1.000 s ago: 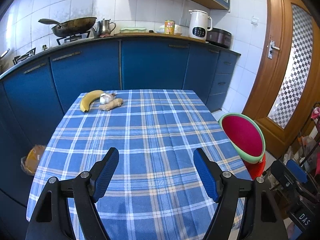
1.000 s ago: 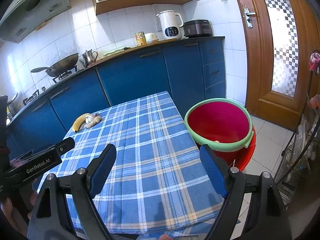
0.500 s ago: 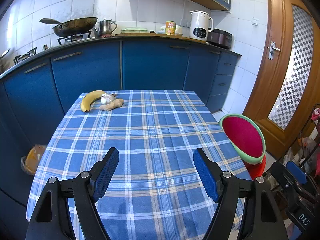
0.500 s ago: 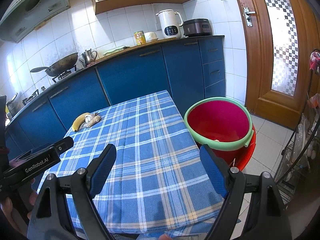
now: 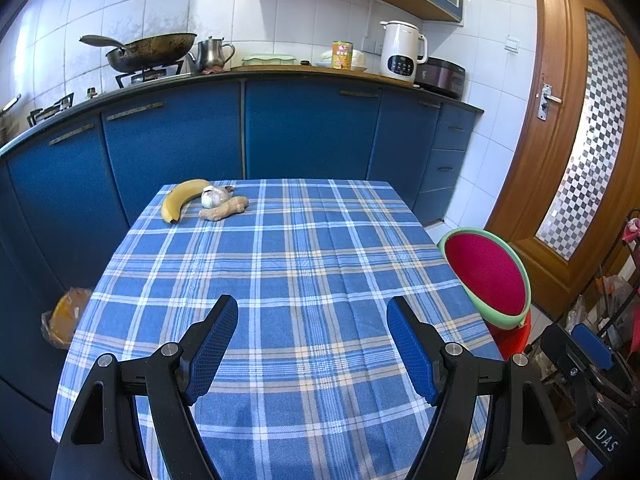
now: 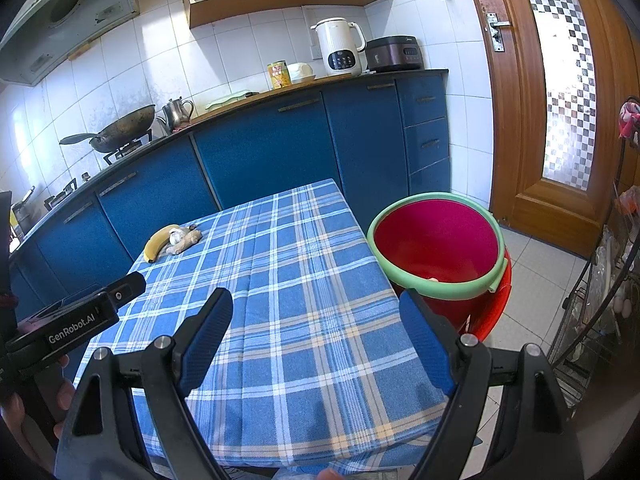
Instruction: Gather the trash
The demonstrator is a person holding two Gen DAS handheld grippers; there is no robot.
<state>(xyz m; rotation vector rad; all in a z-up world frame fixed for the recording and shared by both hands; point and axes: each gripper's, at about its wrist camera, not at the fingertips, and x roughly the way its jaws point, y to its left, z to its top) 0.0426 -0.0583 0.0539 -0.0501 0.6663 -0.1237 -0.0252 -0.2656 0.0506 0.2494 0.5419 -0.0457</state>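
Banana [image 5: 182, 199], garlic [image 5: 213, 197], ginger [image 5: 224, 211] touching; bucket [image 6: 434, 280] beside table [image 5: 304, 280].

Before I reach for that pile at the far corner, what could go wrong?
The banana, garlic and ginger lie touching, so one open tool may nudge the others off the table edge. The red bin sits low beside the opposite side, a long carry. The loose checked cloth could snag and drag.

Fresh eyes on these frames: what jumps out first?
The blue plaid tablecloth fills both views, bare except for a banana, garlic bulb and ginger root clustered at its far left corner. A red bucket with a green rim stands off the table's right edge. Both grippers hang open, empty.
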